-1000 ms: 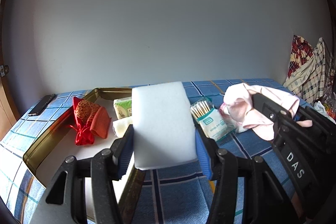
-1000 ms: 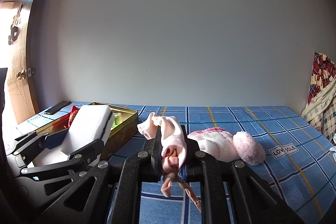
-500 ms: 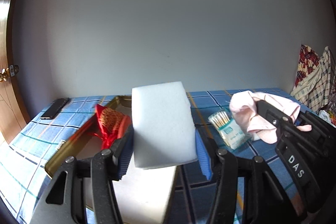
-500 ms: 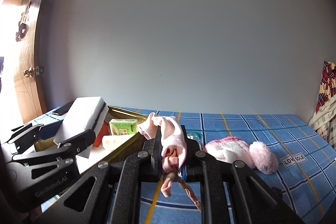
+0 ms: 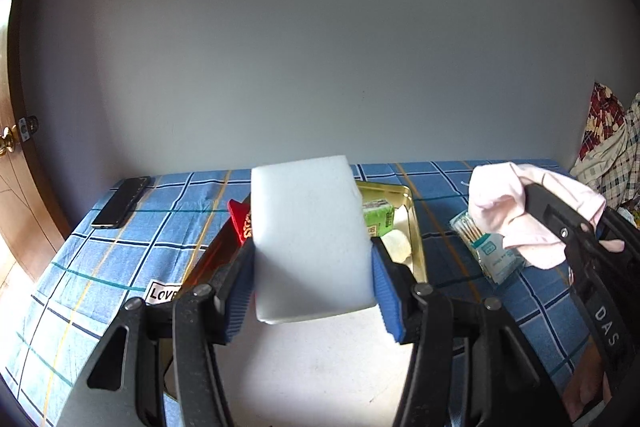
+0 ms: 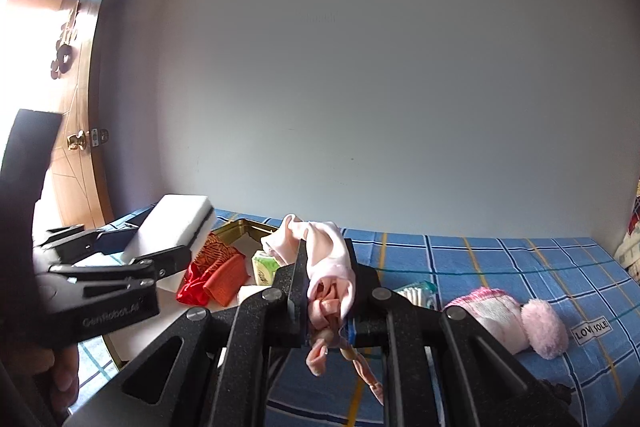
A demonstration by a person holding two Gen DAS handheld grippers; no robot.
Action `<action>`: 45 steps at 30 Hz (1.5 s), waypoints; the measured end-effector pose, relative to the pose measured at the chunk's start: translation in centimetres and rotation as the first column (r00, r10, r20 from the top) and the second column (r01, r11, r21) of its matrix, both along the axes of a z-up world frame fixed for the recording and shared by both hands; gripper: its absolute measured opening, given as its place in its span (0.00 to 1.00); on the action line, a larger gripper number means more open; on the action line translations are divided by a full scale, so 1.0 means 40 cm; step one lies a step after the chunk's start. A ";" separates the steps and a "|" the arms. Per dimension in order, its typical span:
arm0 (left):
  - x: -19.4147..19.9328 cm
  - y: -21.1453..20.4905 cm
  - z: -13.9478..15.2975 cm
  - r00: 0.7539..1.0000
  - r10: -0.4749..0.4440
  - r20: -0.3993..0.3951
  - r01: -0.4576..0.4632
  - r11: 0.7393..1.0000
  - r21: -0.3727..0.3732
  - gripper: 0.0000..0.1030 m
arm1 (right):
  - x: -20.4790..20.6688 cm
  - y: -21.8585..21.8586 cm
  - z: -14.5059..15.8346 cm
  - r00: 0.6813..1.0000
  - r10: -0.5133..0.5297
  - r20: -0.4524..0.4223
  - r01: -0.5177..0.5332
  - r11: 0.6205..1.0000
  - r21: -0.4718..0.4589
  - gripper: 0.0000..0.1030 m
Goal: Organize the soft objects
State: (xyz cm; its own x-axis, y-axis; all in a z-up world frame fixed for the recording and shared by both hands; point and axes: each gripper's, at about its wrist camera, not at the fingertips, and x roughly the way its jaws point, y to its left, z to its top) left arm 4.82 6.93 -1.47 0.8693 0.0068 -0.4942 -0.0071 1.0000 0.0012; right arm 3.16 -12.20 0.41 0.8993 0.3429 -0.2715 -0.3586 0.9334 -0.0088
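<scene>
My left gripper (image 5: pixel 312 279) is shut on a white foam sponge block (image 5: pixel 308 239), held above the gold tray (image 5: pixel 414 227); the same sponge (image 6: pixel 168 227) shows at the left of the right wrist view. My right gripper (image 6: pixel 328 291) is shut on a pale pink cloth (image 6: pixel 324 255) with a thin strap hanging below, just right of the tray (image 6: pixel 236 227). In the tray lie a red and orange pouch (image 6: pixel 212 275), a green tissue pack (image 6: pixel 264 267) and a cream roll (image 5: pixel 396 247). A pink and white knit sock with a pompom (image 6: pixel 508 319) lies on the blue checked sheet (image 6: pixel 500 267).
A pack of cotton swabs (image 5: pixel 486 247) lies right of the tray. A black phone (image 5: pixel 120 203) rests at the far left of the bed. A wooden door (image 6: pixel 68 147) stands left, checked clothes (image 5: pixel 612 143) hang at the right, and a plain wall runs behind.
My left gripper carried the sponge leftward and up over the tray, now hiding most of the red pouch. My right gripper moved left toward the tray with the pink cloth.
</scene>
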 end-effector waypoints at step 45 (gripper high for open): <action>0.112 0.131 0.006 0.989 0.078 -0.124 -0.078 0.997 0.002 0.91 | 0.158 0.146 -0.033 0.986 0.107 -0.126 -0.113 0.993 -0.042 0.14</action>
